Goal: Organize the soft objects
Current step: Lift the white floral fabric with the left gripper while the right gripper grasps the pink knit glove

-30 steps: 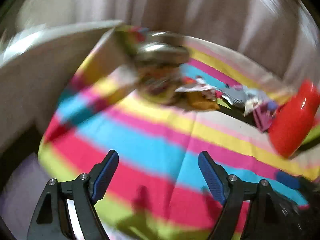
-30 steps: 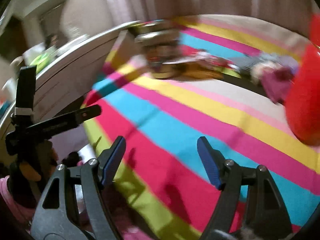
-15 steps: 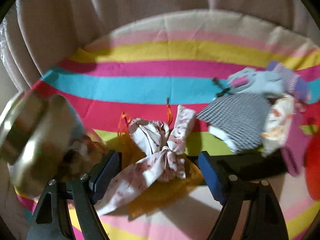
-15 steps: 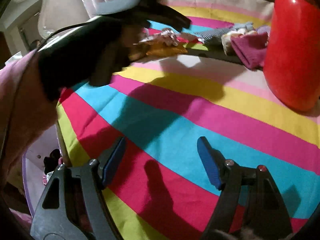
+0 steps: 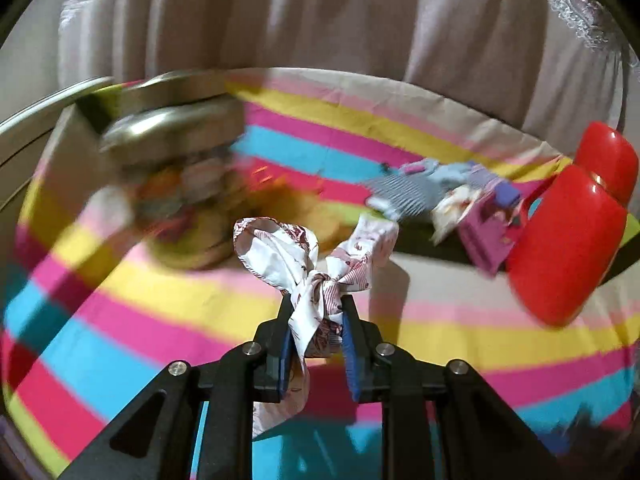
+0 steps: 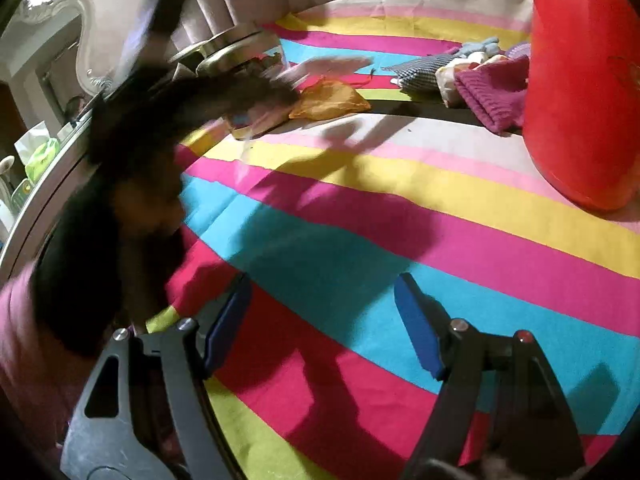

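The striped bedspread (image 6: 360, 216) fills both views, with a red container (image 6: 580, 88) at its right and a heap of small clothes (image 5: 440, 196) beside it. The left gripper (image 5: 316, 320) is raised above the spread, its blue pads clamped on the knot of a white printed cloth (image 5: 288, 252) lifted off the bed. The right gripper (image 6: 320, 320) hovers low over the stripes, jaws wide apart, holding nothing

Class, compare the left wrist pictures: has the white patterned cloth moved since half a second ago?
Yes. The white patterned cloth has been lifted off the orange cloth beside the jar; the left gripper is shut on its knot.
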`<state>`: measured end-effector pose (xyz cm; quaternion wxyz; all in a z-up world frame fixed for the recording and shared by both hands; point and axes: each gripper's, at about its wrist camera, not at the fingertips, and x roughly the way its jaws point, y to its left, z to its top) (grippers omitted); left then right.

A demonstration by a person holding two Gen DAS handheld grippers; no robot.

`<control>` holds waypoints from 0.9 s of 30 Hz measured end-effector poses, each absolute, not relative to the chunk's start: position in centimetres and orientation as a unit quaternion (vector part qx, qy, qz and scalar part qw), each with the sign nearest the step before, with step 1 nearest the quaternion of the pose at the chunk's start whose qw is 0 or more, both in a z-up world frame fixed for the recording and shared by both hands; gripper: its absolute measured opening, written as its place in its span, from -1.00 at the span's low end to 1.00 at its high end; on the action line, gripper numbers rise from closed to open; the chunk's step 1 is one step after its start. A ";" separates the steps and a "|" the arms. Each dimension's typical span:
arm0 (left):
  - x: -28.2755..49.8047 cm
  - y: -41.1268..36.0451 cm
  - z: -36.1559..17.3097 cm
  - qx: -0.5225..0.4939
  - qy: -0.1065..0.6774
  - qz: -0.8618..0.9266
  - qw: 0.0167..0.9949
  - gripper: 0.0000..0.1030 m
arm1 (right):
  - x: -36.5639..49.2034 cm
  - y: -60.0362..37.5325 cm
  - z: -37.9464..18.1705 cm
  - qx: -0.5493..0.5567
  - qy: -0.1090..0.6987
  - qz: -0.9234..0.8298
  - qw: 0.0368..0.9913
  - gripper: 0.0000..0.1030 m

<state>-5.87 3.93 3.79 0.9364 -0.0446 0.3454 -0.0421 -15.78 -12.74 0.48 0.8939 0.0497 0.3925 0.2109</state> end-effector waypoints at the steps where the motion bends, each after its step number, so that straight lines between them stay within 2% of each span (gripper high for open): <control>1: -6.7 4.7 3.5 -0.042 0.348 -0.030 0.936 -0.53 | -15.7 -12.7 0.5 0.048 0.394 0.209 0.894 0.48; 5: -6.3 9.0 2.4 -0.124 0.370 0.001 0.921 -0.46 | -14.9 -12.4 0.9 0.031 0.394 0.189 0.899 0.48; 7: -5.4 9.9 1.9 -0.131 0.377 0.022 0.917 -0.42 | -13.8 -12.1 1.3 0.013 0.391 0.176 0.903 0.48; 11: -3.7 10.4 -0.1 -0.163 0.412 0.023 0.896 -0.35 | -10.2 -10.8 2.9 -0.094 0.366 0.087 0.922 0.48; 14: -3.5 10.7 -0.4 -0.184 0.398 0.017 0.899 -0.11 | -5.7 -9.4 3.0 -0.174 0.359 0.020 0.917 0.48; 16: -3.6 10.6 -0.4 -0.180 0.397 0.018 0.900 -0.07 | -2.5 -9.3 2.8 -0.190 0.359 -0.026 0.914 0.48; 18: -3.2 10.1 -0.4 -0.169 0.398 0.011 0.902 0.14 | 0.1 -9.5 2.4 -0.194 0.365 -0.055 0.909 0.48; 21: -2.9 9.1 -0.5 -0.151 0.403 0.000 0.902 0.33 | 3.9 -9.6 1.5 -0.221 0.376 -0.106 0.894 0.48; 24: -2.6 9.2 -0.6 -0.155 0.402 -0.004 0.902 0.35 | 6.4 -10.2 -0.1 -0.249 0.404 -0.136 0.870 0.48; 27: -2.7 9.5 -0.6 -0.170 0.397 -0.011 0.902 0.35 | 6.7 -10.4 -0.4 -0.272 0.399 -0.137 0.865 0.37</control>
